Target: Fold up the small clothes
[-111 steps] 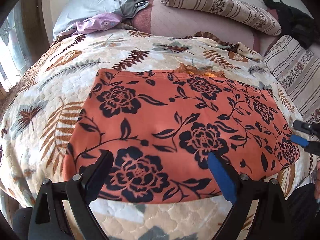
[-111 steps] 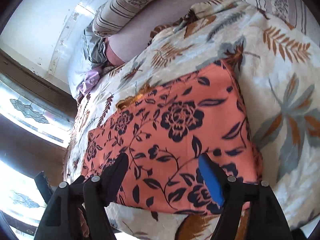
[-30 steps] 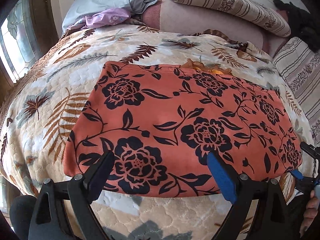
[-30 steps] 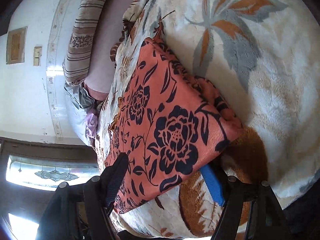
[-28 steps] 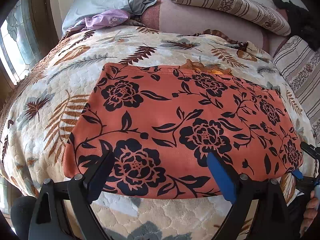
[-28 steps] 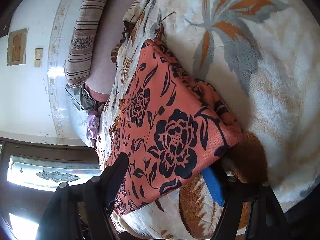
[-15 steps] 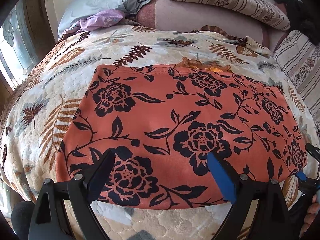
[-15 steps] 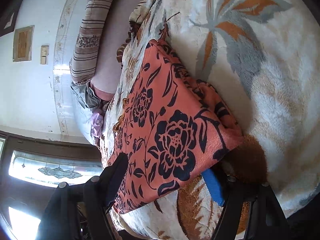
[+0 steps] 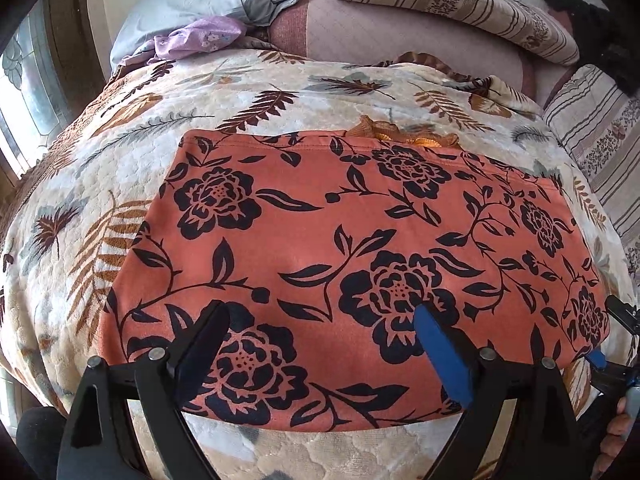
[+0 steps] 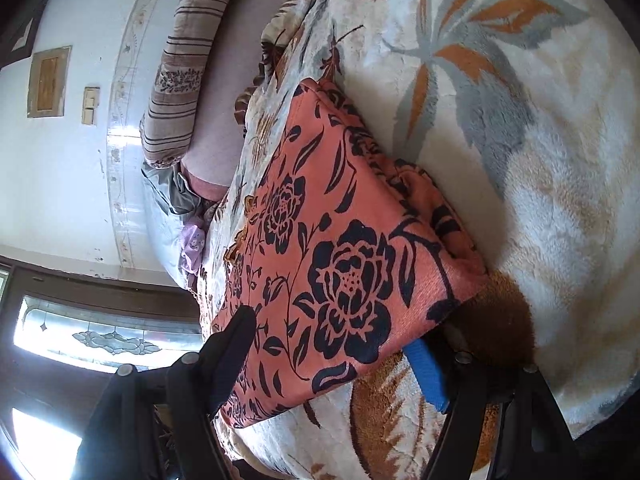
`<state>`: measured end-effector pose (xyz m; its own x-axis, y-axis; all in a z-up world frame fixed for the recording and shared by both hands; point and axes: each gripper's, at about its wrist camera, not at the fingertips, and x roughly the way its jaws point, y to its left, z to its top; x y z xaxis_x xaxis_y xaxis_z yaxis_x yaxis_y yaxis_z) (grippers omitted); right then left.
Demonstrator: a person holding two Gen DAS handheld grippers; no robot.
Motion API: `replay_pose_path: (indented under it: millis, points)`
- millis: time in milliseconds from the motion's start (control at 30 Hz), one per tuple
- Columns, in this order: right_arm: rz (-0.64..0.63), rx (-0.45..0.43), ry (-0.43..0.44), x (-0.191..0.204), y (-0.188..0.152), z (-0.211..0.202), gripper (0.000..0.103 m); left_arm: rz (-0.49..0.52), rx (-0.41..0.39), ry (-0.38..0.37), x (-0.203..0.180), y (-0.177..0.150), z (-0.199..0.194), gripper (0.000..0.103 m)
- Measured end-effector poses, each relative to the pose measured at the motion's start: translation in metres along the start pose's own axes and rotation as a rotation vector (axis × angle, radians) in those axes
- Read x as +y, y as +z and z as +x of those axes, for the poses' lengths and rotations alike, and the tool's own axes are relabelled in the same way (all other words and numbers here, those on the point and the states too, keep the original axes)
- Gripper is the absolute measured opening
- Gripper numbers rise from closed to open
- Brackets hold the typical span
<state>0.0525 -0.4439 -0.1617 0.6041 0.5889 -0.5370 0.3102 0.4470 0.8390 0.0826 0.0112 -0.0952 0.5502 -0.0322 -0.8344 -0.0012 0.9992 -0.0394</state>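
An orange garment with black flowers lies flat on the leaf-patterned blanket. My left gripper is open and hovers over the garment's near edge, touching nothing. My right gripper is open and straddles the garment's near right corner: the black finger sits on top, the blue finger goes under the cloth. The right gripper's tips also show at the far right of the left wrist view.
Striped bolster pillows and a mauve cushion line the head of the bed. A grey-blue pillow and lilac cloth lie at the back left. A window is on the left. A person's fingers hold the right gripper.
The left gripper has drifted slightly nearer over the garment's edge. The right gripper stays astride the corner, blue finger under the cloth; the view has shifted only slightly.
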Motion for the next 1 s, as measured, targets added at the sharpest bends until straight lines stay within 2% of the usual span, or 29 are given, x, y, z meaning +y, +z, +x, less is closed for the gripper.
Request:
replay_pose_path:
  millis: [133, 267, 367, 433, 500, 633, 667, 733, 767, 800, 833, 867, 900, 967, 1000]
  points:
    - [-0.003, -0.003, -0.005, 0.002, 0.0, -0.001, 0.076, 0.005, 0.0, 0.003, -0.001, 0.0, 0.002, 0.094]
    - [-0.056, -0.018, -0.052, 0.013, -0.001, -0.001, 0.076, 0.002, 0.013, 0.01, 0.001, 0.0, 0.011, 0.094]
    - [-0.049, -0.024, -0.061, 0.014, 0.001, 0.001, 0.076, 0.03, 0.026, 0.035, 0.0, -0.003, 0.022, 0.094]
    - [-0.048, -0.025, -0.071, 0.016, 0.003, 0.001, 0.076, 0.052, 0.015, 0.052, -0.004, -0.004, 0.022, 0.094]
    - [-0.062, -0.026, -0.09, 0.02, 0.006, 0.002, 0.076, 0.047, 0.002, 0.028, -0.006, 0.0, 0.014, 0.094]
    - [-0.085, -0.042, -0.113, 0.027, 0.012, 0.007, 0.077, 0.048, -0.102, -0.005, -0.013, 0.006, -0.005, 0.094]
    - [-0.071, -0.045, -0.117, 0.024, 0.014, 0.009, 0.076, 0.068, -0.084, 0.009, -0.016, 0.005, 0.003, 0.094]
    - [-0.041, -0.062, -0.122, 0.022, 0.018, 0.011, 0.069, 0.116, 0.024, 0.048, -0.022, 0.0, 0.031, 0.095]
    - [-0.048, -0.065, -0.14, 0.024, 0.02, 0.012, 0.063, 0.122, 0.008, 0.05, -0.023, -0.001, 0.034, 0.095]
    - [-0.049, -0.06, -0.156, 0.025, 0.022, 0.014, 0.049, 0.12, -0.021, 0.05, -0.023, -0.001, 0.028, 0.095]
    - [-0.044, -0.05, -0.165, 0.024, 0.024, 0.017, 0.04, 0.115, -0.018, 0.038, -0.022, 0.002, 0.022, 0.094]
    - [-0.041, -0.041, -0.177, 0.024, 0.025, 0.019, 0.039, 0.097, -0.029, 0.012, -0.021, 0.004, 0.016, 0.094]
    - [-0.042, -0.044, -0.185, 0.025, 0.025, 0.02, 0.039, 0.079, -0.062, -0.009, -0.019, 0.007, 0.008, 0.094]
    - [-0.045, -0.05, -0.194, 0.029, 0.025, 0.019, 0.042, 0.083, -0.098, -0.002, -0.02, 0.008, 0.003, 0.094]
    - [-0.047, -0.049, -0.19, 0.03, 0.025, 0.021, 0.052, 0.099, -0.075, 0.012, -0.022, 0.007, 0.011, 0.094]
